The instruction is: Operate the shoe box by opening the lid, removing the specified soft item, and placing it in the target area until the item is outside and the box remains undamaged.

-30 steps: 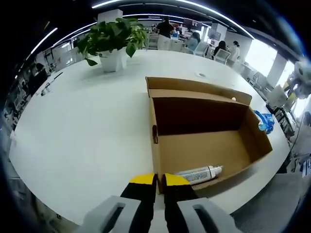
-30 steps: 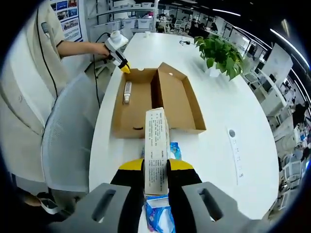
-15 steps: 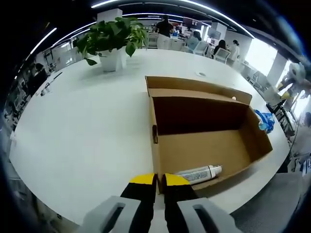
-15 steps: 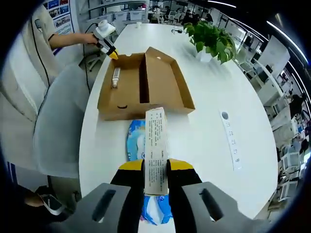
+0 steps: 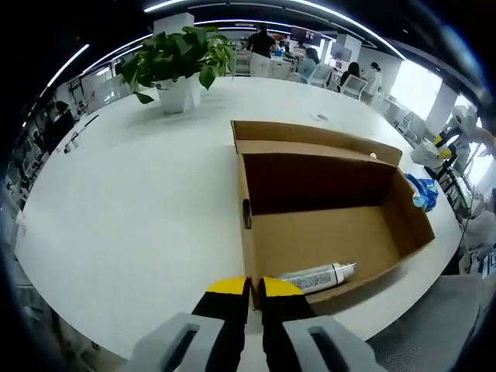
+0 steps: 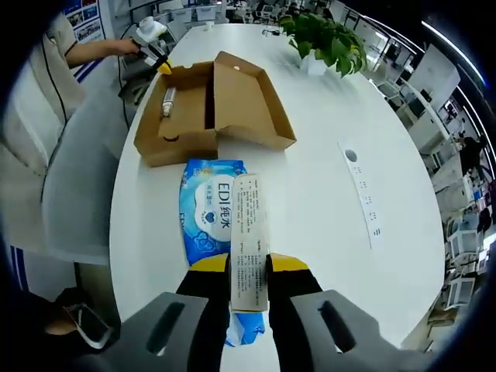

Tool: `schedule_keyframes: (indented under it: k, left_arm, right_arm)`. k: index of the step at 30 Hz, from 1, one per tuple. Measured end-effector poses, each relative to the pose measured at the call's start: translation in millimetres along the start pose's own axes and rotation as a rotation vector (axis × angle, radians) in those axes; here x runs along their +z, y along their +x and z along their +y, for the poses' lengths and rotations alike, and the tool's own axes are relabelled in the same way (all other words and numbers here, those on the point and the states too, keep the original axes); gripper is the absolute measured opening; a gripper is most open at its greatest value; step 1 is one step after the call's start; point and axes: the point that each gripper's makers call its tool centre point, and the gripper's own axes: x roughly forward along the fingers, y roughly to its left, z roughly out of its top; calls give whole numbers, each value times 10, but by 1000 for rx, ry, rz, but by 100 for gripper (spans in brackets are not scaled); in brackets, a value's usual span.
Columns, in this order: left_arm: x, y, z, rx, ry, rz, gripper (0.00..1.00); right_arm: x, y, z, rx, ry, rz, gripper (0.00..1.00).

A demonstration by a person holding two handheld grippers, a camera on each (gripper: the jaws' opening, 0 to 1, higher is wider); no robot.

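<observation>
In the right gripper view the right gripper (image 6: 249, 267) pinched a narrow white printed carton (image 6: 249, 236) between its jaws above the white counter (image 6: 325, 194), over a blue wipes pack (image 6: 211, 213) lying flat near the counter's edge, just beside the open shoe box (image 6: 209, 108). A tube (image 6: 165, 101) lay inside the box, and a person's hand held the left gripper (image 6: 159, 63) at the box's far corner. In the left gripper view the left gripper (image 5: 246, 288) had its jaws pressed almost together at the box wall, the tube (image 5: 318, 275) lay in the box's near corner, and a potted plant (image 5: 180, 66) stood well apart from the box.
</observation>
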Motion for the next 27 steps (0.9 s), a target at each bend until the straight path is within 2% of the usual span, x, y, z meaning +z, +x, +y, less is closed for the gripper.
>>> schedule_keyframes:
  k: [12, 27]
  left_arm:
    - [1, 12, 1, -1, 13, 14, 5]
    - [0, 43, 13, 4, 25, 45, 5]
  right_arm:
    - [-399, 226, -154, 9, 60, 48, 15]
    - [-797, 446, -227, 33, 82, 112, 15]
